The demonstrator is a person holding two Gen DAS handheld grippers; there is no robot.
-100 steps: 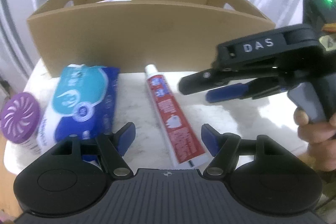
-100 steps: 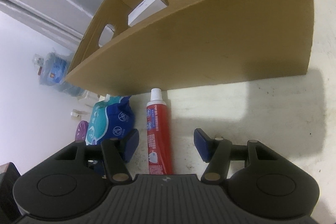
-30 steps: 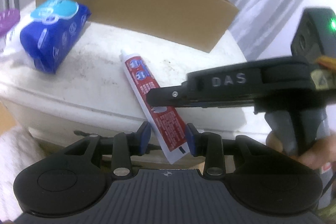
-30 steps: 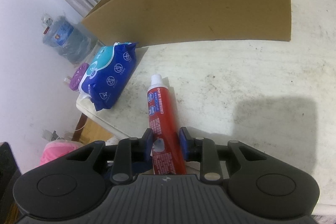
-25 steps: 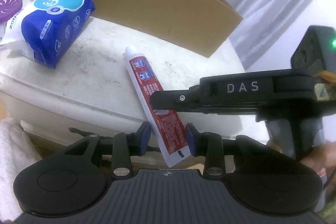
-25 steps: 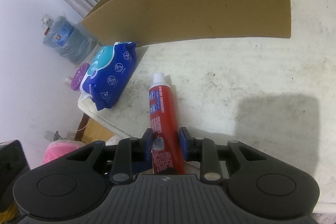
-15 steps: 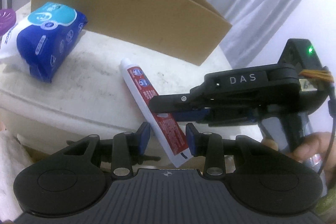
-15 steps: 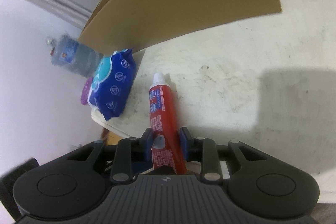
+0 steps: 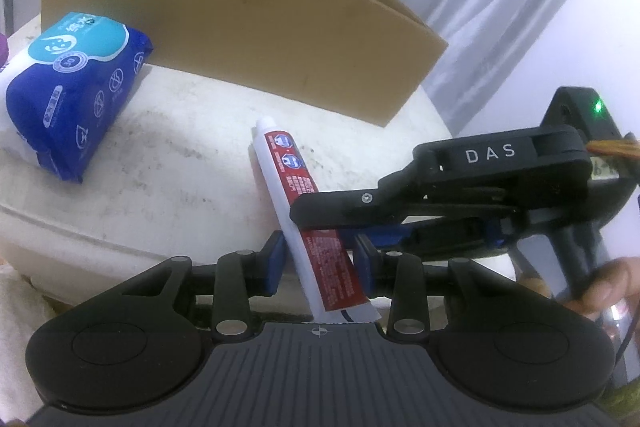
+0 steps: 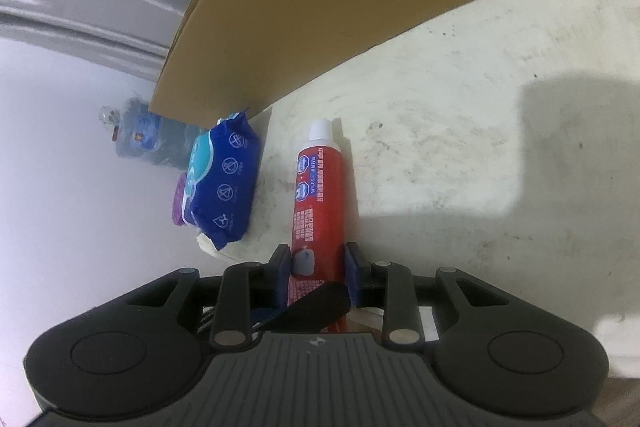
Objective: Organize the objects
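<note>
Left gripper (image 9: 319, 259): I have its blue pads on either side of the toothpaste tube's crimped end; the right pad touches the tube, and I see a thin gap at the left pad.
Right gripper (image 10: 318, 265): I have it pinching the same tube a little further up, both blue pads pressed against the red body; in the left wrist view it comes in from the right, across the tube.
Toothpaste tube (image 9: 304, 211): red and white, white cap pointing toward the box; it slants up off the table toward my grippers, with its shadow on the surface below.
Cardboard box (image 9: 224, 11): open-topped, standing at the far side of the table, well beyond the cap.
Wet wipes pack (image 9: 68, 87): blue with a teal label, lying on the table left of the tube, its far end close to the box wall.
Table (image 9: 168, 163): white, scuffed top.
Water bottle (image 10: 140, 137): on the floor beyond the table edge, seen from the right wrist.
Purple object (image 10: 179, 201): just behind the wipes pack, mostly hidden.
</note>
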